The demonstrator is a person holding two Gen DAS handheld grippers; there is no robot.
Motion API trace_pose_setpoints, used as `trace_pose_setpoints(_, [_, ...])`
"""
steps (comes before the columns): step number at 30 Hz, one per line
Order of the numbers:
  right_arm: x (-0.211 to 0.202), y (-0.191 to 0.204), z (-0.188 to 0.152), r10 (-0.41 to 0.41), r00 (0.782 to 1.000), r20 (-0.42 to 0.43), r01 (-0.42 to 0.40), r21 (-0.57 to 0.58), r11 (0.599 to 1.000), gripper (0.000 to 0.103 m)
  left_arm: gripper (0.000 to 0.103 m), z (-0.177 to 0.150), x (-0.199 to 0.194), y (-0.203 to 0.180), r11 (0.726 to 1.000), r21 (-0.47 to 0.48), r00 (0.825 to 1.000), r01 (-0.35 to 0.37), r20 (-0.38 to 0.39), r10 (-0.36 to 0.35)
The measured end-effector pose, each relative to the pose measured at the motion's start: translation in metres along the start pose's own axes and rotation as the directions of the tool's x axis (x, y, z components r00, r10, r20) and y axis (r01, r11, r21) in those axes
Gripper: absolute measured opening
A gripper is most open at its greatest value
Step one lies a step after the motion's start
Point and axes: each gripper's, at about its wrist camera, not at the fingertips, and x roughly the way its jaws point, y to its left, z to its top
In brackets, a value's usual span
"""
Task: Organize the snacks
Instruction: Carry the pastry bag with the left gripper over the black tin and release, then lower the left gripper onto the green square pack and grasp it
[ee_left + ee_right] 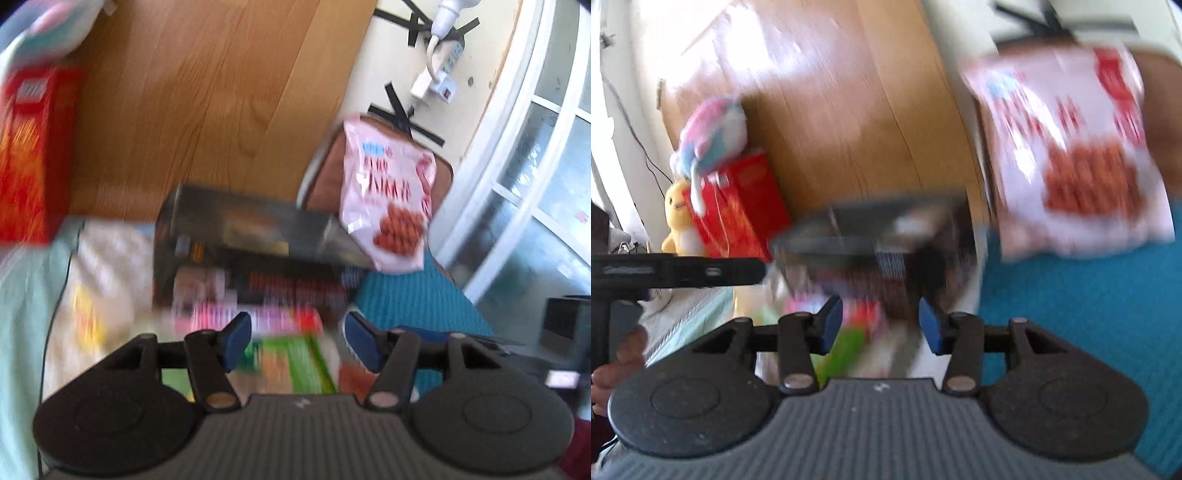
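Note:
Both views are motion-blurred. A black snack box [251, 240] lies in the middle, with a pink-red packet [258, 319] and a green packet [295, 365] in front of it. A pink snack bag [388, 192] leans at the right over a brown tray [325, 173]. A red box [33, 155] stands at the left. My left gripper [297, 338] is open and empty above the green packet. My right gripper [879, 323] is open and empty over the same pile, with the black box [879, 229], the pink bag [1071, 155] and the red box [738, 206] beyond it.
A teal mat [413, 299] lies at the right, also in the right wrist view [1071, 302]. A pale cloth [26, 302] is at the left. Wooden board [207, 92] behind. A pastel plush [713, 129] and yellow toy [677, 221] sit by the red box. A power strip [443, 66] lies far right.

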Motion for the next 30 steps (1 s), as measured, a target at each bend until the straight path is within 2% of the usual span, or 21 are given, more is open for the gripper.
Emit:
trace_pose_setpoints(4, [-0.002, 0.001, -0.028, 0.029, 0.995, -0.091, -0.020, 0.091, 0.996, 0.049, 0.057, -0.035, -0.027, 0.011, 0.998, -0.053, 0.999, 0.022, -0.024, -0.023])
trace_pose_setpoints(8, [-0.013, 0.025, -0.046, 0.079, 0.995, -0.068, -0.067, 0.154, 0.986, 0.051, 0.057, -0.059, -0.051, 0.021, 0.995, -0.094, 0.999, 0.022, -0.025, -0.024])
trace_pose_setpoints(11, [-0.003, 0.055, -0.052, 0.085, 0.994, -0.072, -0.077, 0.115, 0.990, 0.053, 0.057, -0.071, -0.064, 0.033, 0.989, -0.146, 1.000, 0.001, -0.024, -0.004])
trace_pose_setpoints(16, [-0.005, 0.081, -0.061, 0.164, 0.981, -0.099, -0.159, 0.053, 0.986, 0.055, 0.057, -0.085, -0.080, 0.050, 0.974, -0.225, 1.000, -0.025, -0.020, 0.021])
trace_pose_setpoints(19, [-0.016, 0.078, -0.059, 0.240, 0.969, -0.064, -0.232, 0.112, 0.966, 0.055, 0.058, -0.091, -0.089, 0.052, 0.972, -0.234, 1.000, -0.022, -0.010, 0.020])
trace_pose_setpoints(21, [-0.026, 0.084, -0.063, 0.217, 0.976, -0.036, -0.214, 0.068, 0.975, 0.055, 0.057, -0.094, -0.092, 0.051, 0.972, -0.234, 1.000, -0.020, -0.006, 0.019])
trace_pose_setpoints(25, [-0.045, 0.114, -0.078, 0.169, 0.984, -0.058, -0.176, -0.138, 0.975, 0.054, 0.058, -0.098, -0.093, 0.050, 0.972, -0.234, 1.000, -0.014, -0.007, 0.012])
trace_pose_setpoints(27, [-0.051, 0.120, -0.087, 0.151, 0.986, -0.069, -0.162, -0.182, 0.970, 0.054, 0.058, -0.099, -0.092, 0.048, 0.973, -0.229, 1.000, -0.003, -0.006, 0.002])
trace_pose_setpoints(30, [-0.046, 0.115, -0.095, 0.081, 0.992, -0.095, -0.099, -0.192, 0.976, 0.054, 0.058, -0.092, -0.081, 0.039, 0.981, -0.194, 1.000, 0.015, -0.017, -0.019])
